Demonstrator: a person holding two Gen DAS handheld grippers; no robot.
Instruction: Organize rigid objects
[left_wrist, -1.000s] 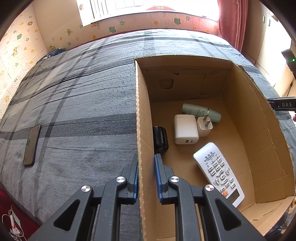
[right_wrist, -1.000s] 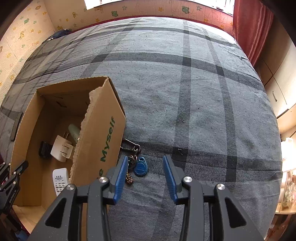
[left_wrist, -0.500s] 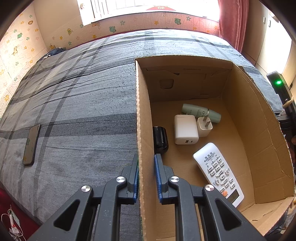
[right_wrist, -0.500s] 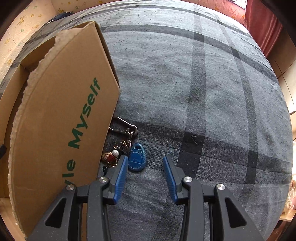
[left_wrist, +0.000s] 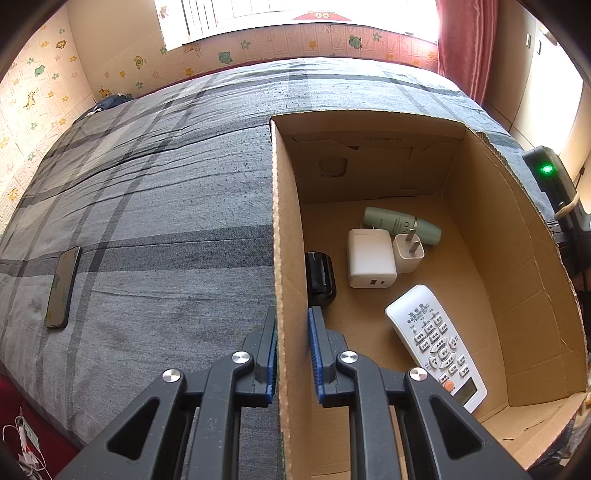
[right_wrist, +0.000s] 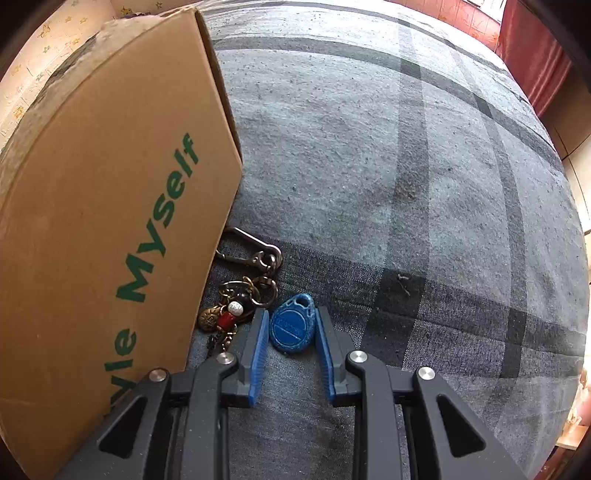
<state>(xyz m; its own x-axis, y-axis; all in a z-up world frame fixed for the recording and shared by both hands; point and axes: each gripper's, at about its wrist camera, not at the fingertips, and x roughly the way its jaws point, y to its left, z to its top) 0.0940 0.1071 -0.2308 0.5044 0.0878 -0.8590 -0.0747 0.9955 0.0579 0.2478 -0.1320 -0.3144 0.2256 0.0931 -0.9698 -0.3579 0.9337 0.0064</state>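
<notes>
- Left tongs (left_wrist: 291, 332) are pinching the near side wall of the cardboard box (left_wrist: 284, 229), one pad outside, one inside.
- Box is sitting on the bed (left_wrist: 166, 206); inside I'm seeing a remote (left_wrist: 436, 345), two white chargers (left_wrist: 369, 258) and a green tube (left_wrist: 400, 223).
- Right tongs (right_wrist: 290, 325) have just been closing, pads now flanking the blue key fob (right_wrist: 292, 326); I can't tell if they're pressing on it.
- Fob and its keyring (right_wrist: 255, 266) are lying on the bed just beside the box's outer wall.
</notes>
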